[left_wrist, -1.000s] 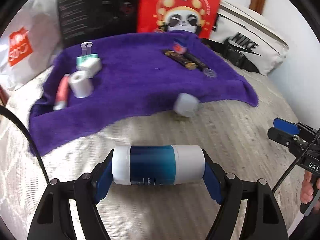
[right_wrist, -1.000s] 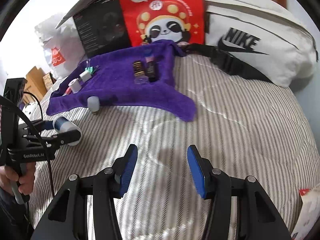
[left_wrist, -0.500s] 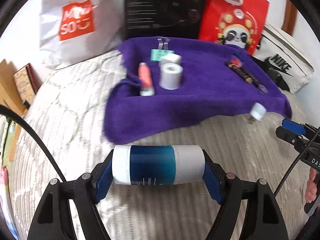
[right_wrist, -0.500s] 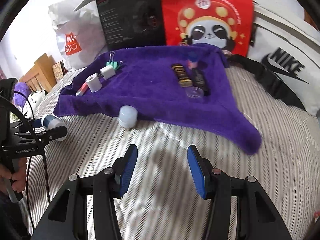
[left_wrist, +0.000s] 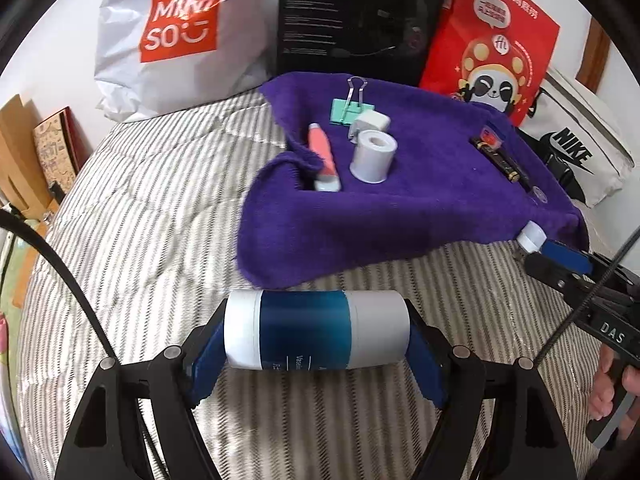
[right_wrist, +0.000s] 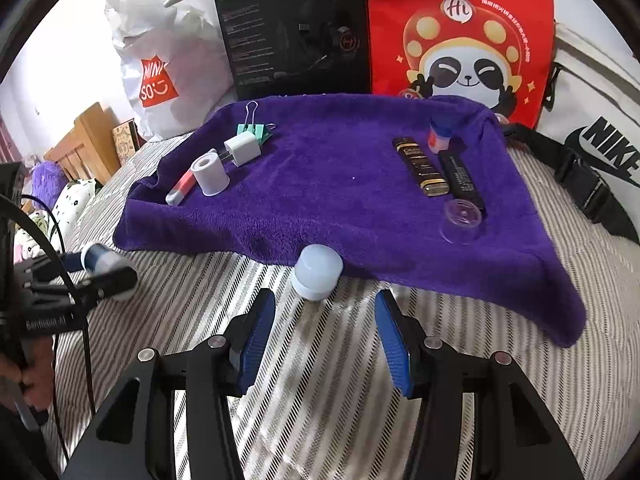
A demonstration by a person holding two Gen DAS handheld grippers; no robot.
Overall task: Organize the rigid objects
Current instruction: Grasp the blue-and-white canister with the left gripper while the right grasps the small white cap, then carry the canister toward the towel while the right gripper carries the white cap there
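The purple towel (right_wrist: 340, 200) is thick, matt, fuzzy cloth spread over a ribbed, striped quilt (right_wrist: 520, 400). On the towel, a binder clip (right_wrist: 254, 130) shows shiny wire metal handles. Behind the towel stands a crinkled white bag (left_wrist: 176, 36) beside a glossy red bag (right_wrist: 460, 40).

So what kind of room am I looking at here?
Most likely a bedroom in someone's home. The work surface is a striped quilt like a bedspread, shopping bags such as the Miniso bag lean at the back, and soft toys lie beside a wooden headboard.
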